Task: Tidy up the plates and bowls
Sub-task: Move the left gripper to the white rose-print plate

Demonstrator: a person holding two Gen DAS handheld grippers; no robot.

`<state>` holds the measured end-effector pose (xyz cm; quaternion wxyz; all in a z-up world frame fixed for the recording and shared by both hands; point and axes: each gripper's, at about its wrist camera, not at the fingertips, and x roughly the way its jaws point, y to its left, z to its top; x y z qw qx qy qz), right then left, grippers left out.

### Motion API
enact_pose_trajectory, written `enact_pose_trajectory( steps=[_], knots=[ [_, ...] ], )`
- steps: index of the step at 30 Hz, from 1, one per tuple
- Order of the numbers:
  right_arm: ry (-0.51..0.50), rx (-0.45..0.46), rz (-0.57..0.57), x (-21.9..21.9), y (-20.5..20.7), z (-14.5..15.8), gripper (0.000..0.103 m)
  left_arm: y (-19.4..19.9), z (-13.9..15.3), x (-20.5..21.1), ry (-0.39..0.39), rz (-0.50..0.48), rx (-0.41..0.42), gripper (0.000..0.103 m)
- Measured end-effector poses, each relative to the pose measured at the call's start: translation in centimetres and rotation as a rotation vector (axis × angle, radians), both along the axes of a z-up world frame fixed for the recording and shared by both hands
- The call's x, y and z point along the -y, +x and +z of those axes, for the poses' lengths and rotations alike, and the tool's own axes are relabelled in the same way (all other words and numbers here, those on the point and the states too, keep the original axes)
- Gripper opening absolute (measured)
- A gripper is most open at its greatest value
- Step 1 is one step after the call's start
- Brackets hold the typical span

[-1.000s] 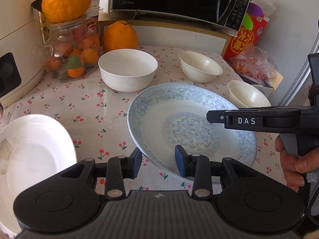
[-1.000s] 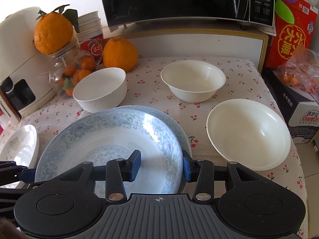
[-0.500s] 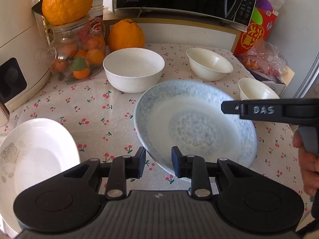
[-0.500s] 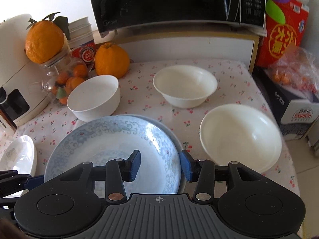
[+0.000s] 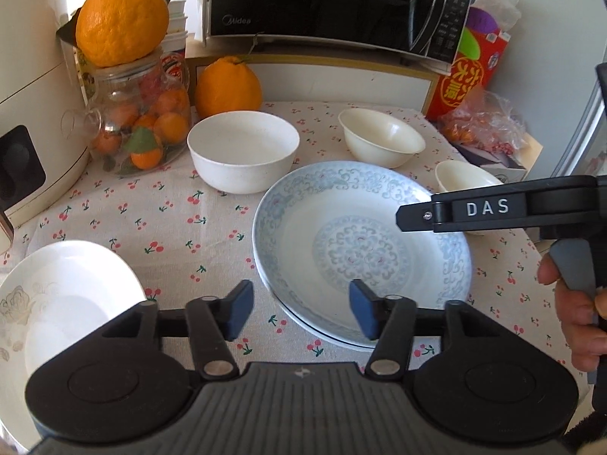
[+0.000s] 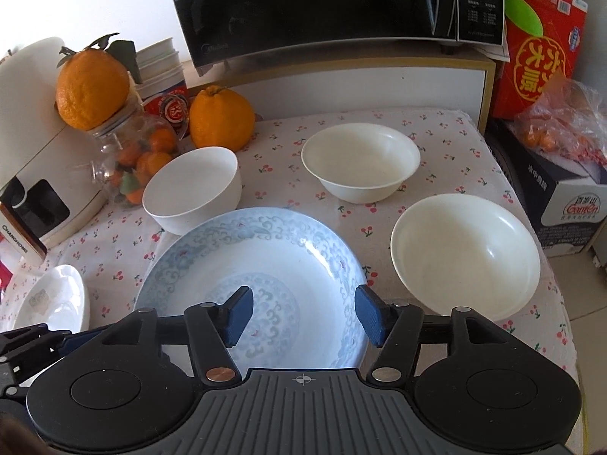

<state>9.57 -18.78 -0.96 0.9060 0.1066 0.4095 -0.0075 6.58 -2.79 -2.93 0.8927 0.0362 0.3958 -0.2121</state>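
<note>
- Left gripper (image 5: 299,309): jaws apart, just opened, nothing gripped.
- Right gripper (image 6: 301,313): likewise, jaws just opened, empty.
- Blue plate (image 5: 360,250): released on a second plate, mid-table.
- Next, likely: white plate (image 5: 64,303) or bowls (image 6: 464,256) to stack.

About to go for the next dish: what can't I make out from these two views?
- White plate: left wrist view, near part hidden by the left gripper body.
- Blue patterned plate: right wrist view, near rim hidden behind the right gripper.
- Small cream bowl: left wrist view, partly covered by the right gripper's arm.
</note>
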Motion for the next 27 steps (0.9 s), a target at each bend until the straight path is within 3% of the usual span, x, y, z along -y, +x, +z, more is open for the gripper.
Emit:
enact_pose_trajectory(
  steps=[3,10,17,22,27],
  knots=[
    [-0.001,0.003,-0.005,-0.4,-0.2,0.2,0.075,-0.1,0.3,-0.2,-0.003,-0.008,0.005,0.067],
    [-0.012,0.03,0.029,-2.0,-0.6,0.9,0.086,-0.2,1.1,-1.9,-0.004,0.011,0.056,0.089],
    [-0.015,0.036,0.054,-3.9,-0.5,1.1,0.086,0.0,1.5,-5.2,0.022,0.069,0.08,0.097],
    [-0.009,0.051,0.088,-5.8,-0.4,1.4,0.093,-0.2,1.5,-8.2,0.052,0.136,0.101,0.102],
    [-0.034,0.06,0.159,-8.3,-0.5,1.4,0.095,-0.3,1.1,-11.1,0.088,0.201,0.096,0.103]
  ],
)
